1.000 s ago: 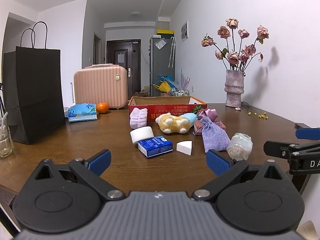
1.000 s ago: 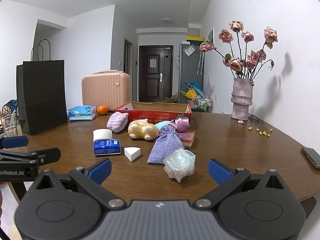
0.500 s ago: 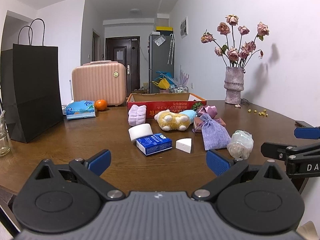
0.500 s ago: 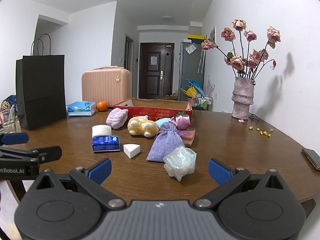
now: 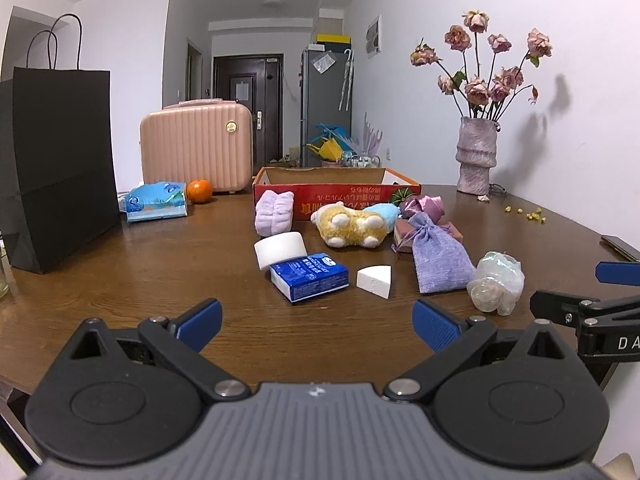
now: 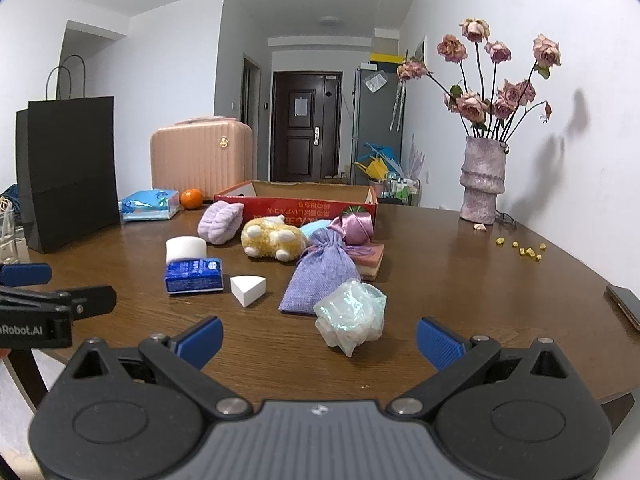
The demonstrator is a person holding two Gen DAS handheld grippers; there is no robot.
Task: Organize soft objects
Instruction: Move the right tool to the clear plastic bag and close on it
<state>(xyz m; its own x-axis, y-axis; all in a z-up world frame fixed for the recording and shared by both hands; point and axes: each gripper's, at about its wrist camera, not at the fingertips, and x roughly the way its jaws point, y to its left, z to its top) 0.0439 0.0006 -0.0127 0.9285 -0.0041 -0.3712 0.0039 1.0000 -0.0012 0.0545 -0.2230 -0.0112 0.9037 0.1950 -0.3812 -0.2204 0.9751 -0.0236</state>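
White-walled room, dark wood bench (image 5: 160, 280) carrying everything.

Left hand-held gripper (image 5: 316, 322): spread wide, nothing between the blue pads, hovering over the near edge of the bench. Right hand-held gripper (image 6: 319, 338): same, spread wide, gripping nothing; it sits just right of the left one, each visible at the edge of the other's view.

Soft items are clustered ahead of both grippers:
- crumpled translucent plastic bag (image 6: 351, 317): closest, straight ahead of the right hand-held gripper, ahead-right of the left.
- lilac drawstring fabric pouch (image 6: 322, 276): just behind the bag, touching it, its top lying against a pink block (image 6: 372, 263).
- white wedge-shaped sponge (image 5: 375, 280): straight ahead of the left hand-held gripper, just left of the pouch.
- blue-and-white tissue pack (image 5: 309, 276): left of the wedge, with a white round sponge (image 5: 280, 249) leaning on its far side.
- yellow plush toy (image 5: 352, 227): farther out, lying on its side, a light blue soft item (image 5: 383, 213) behind it.
- lavender folded fluffy cloth (image 5: 274, 218): left of the plush, against the box.
- shiny purple satin pouch (image 5: 425, 208): right of the plush, behind the pink block.

Red cardboard box (image 5: 336, 190) with open top sits beyond the cluster. Far left: black paper bag (image 5: 56, 168), blue tissue packet (image 5: 157, 201), orange (image 5: 199, 191), pink ribbed suitcase (image 5: 196, 146). Far right: pink vase with dried roses (image 5: 477, 152).
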